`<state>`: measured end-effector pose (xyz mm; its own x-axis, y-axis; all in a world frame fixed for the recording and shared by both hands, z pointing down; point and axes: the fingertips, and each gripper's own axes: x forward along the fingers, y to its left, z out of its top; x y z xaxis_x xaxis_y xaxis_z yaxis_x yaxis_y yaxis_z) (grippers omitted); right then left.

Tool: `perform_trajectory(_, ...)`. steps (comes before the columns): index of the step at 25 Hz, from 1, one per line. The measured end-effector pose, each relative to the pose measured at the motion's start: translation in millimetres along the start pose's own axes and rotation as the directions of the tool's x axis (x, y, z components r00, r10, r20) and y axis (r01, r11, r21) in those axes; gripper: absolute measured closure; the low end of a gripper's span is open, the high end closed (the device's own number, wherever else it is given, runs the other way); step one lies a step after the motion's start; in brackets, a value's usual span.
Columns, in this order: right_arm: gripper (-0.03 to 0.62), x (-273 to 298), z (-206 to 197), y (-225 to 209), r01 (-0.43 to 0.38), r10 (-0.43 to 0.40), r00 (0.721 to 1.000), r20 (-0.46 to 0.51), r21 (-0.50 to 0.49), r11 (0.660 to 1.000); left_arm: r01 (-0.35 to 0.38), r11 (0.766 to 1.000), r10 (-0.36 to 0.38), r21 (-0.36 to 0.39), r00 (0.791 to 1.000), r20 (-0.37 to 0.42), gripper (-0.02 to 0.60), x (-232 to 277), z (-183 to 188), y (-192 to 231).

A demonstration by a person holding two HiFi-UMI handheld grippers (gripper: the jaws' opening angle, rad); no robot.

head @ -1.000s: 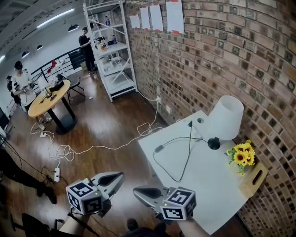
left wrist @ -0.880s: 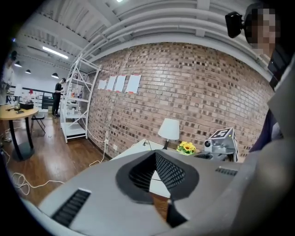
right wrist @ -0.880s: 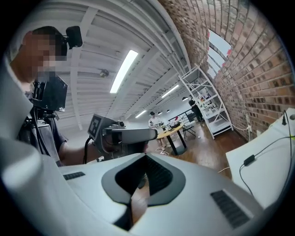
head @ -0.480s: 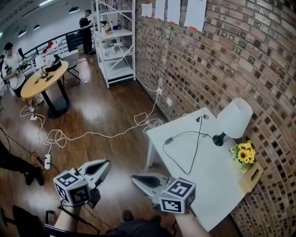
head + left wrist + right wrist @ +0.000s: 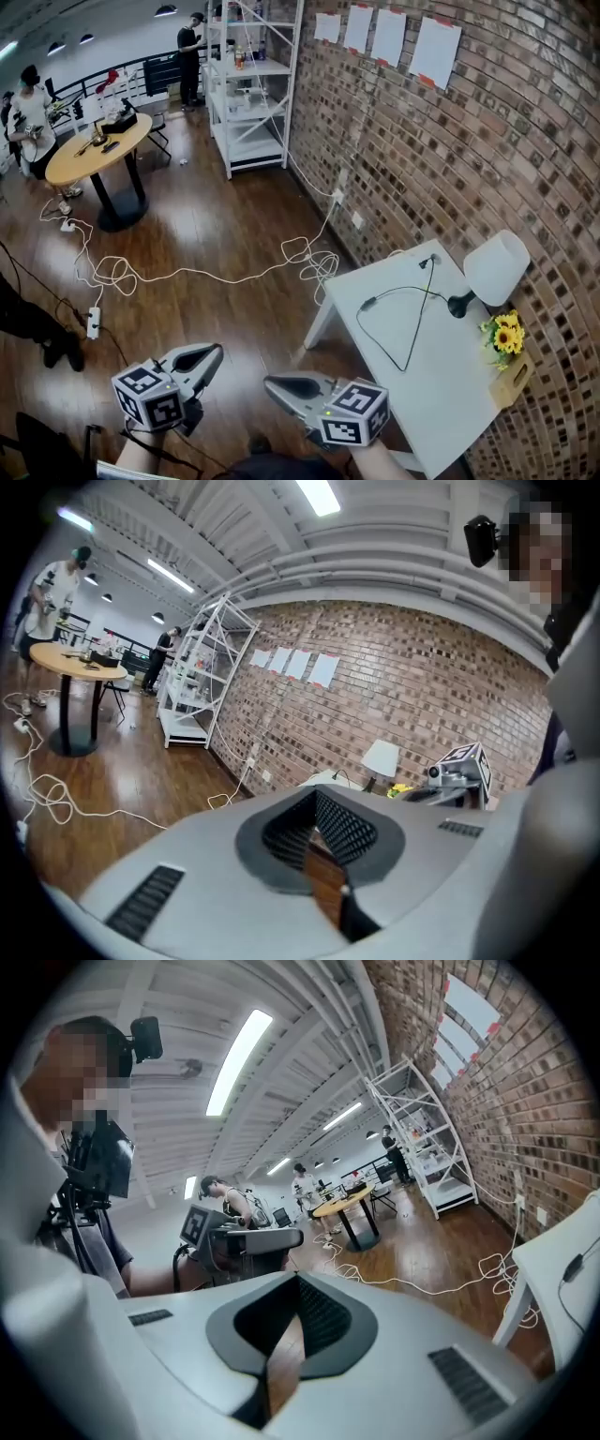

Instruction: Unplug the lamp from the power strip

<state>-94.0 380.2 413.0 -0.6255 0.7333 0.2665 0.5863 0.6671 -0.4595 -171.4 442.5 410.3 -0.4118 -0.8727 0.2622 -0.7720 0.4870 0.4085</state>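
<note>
Over the last second the brick wall (image 5: 422,159) and the bench (image 5: 450,384) have slid right and shrunk in the head view, and a lot more floor (image 5: 216,234) is showing. That reads as the person backing off or swinging left, not closing in on the bench.

The lamp (image 5: 497,265) is unmoved at the bench's far end against the wall. Its black cord (image 5: 407,367) is looped across the bench top, and where it plugs in isn't visible.

The left tool (image 5: 214,352) and right tool (image 5: 274,384) are low in frame over the floor, well apart from the bench. Both have their jaws closed together on nothing.

The only strip I can make out is the white power strip (image 5: 92,323) on the floor at far left. The white cable (image 5: 319,262) from the wall seems to end there. My read: this is the approach phase, maybe heading for that strip, and nothing is unplugged yet.

View deltas:
- **Head view:** the only one showing the strip and the whole cable run.
- **Left tool view:** gets the wall, a bench corner, the lamp and the right tool's marker cube. No strip I can pick out.
- **Right tool view:** faces the other way, onto the round bench with people, the left tool and a slice of bench edge. No lamp.
</note>
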Motion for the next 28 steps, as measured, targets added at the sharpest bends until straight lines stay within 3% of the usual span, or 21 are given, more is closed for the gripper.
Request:
perform_trajectory(6, 0.594, 26.9, -4.2, -0.8, -0.018, 0.018, 1.000, -0.017, 0.010, 1.000, -0.048, 0.994, 0.049, -0.102, 0.999, 0.005, 0.558, -19.1, -10.8, 25.5)
perform_trajectory(10, 0.594, 22.5, -6.6, -7.2, -0.018, 0.018, 1.000, -0.016, 0.024, 1.000, -0.049, 0.997, 0.048, -0.054, 0.998, -0.030, 0.558, -12.2, -21.5, 33.6)
perform_trajectory(15, 0.594, 8.8, -0.4, -33.7, -0.014, 0.014, 1.000, 0.001, 0.050, 0.999, -0.058, 0.995, 0.055, -0.077, 0.998, -0.040, 0.558, 12.3, -10.7, 24.1)
perform_trajectory(18, 0.594, 5.0, 11.2, -50.9, -0.040, 0.039, 0.999, 0.023, 0.048, 0.998, -0.075, 0.996, 0.073, -0.040, 0.995, -0.066, 0.558, 27.5, -10.5, 28.5)
perform_trajectory(28, 0.594, -17.0, 53.8, -132.1, -0.150, 0.148, 0.988, 0.037, 0.045, 0.988, -0.113, 0.991, 0.118, 0.068, 0.990, -0.081, 0.558, 135.9, 39.7, 11.6)
